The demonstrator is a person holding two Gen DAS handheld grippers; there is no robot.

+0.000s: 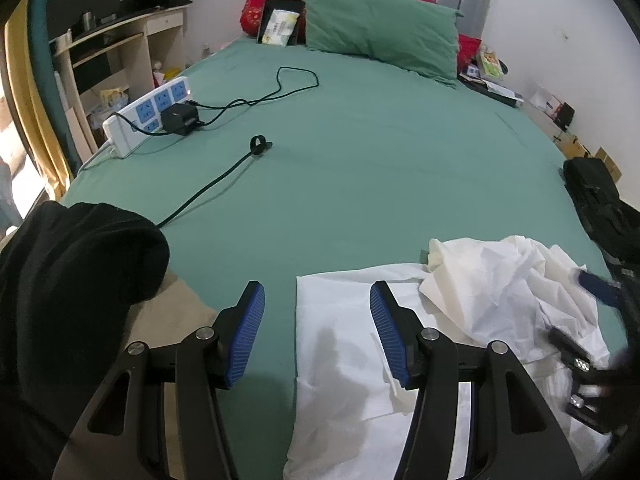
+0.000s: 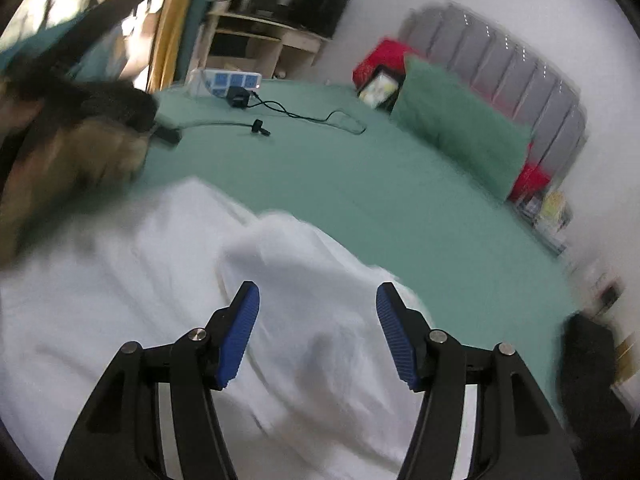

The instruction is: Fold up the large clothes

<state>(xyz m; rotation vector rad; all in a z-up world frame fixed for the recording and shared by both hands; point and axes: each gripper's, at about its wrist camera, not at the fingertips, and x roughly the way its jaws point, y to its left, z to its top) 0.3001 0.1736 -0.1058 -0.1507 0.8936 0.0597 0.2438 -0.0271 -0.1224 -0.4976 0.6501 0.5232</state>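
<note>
A large white garment [image 1: 352,360] lies on the green bedsheet [image 1: 360,160] at the near edge of the bed, flat on the left and crumpled on the right [image 1: 508,276]. My left gripper [image 1: 316,320] is open and empty, just above the garment's left edge. My right gripper [image 2: 318,320] is open and empty, over the white garment [image 2: 160,280]; this view is blurred by motion. The right gripper also shows in the left wrist view [image 1: 588,320], at the garment's crumpled right side.
A white power strip [image 1: 148,114] with a black charger and cables [image 1: 224,168] lies on the bed's left side. A green pillow [image 1: 380,24] is at the headboard. A black sleeve [image 1: 80,260] is near left. A black bag [image 1: 600,200] is at the right edge.
</note>
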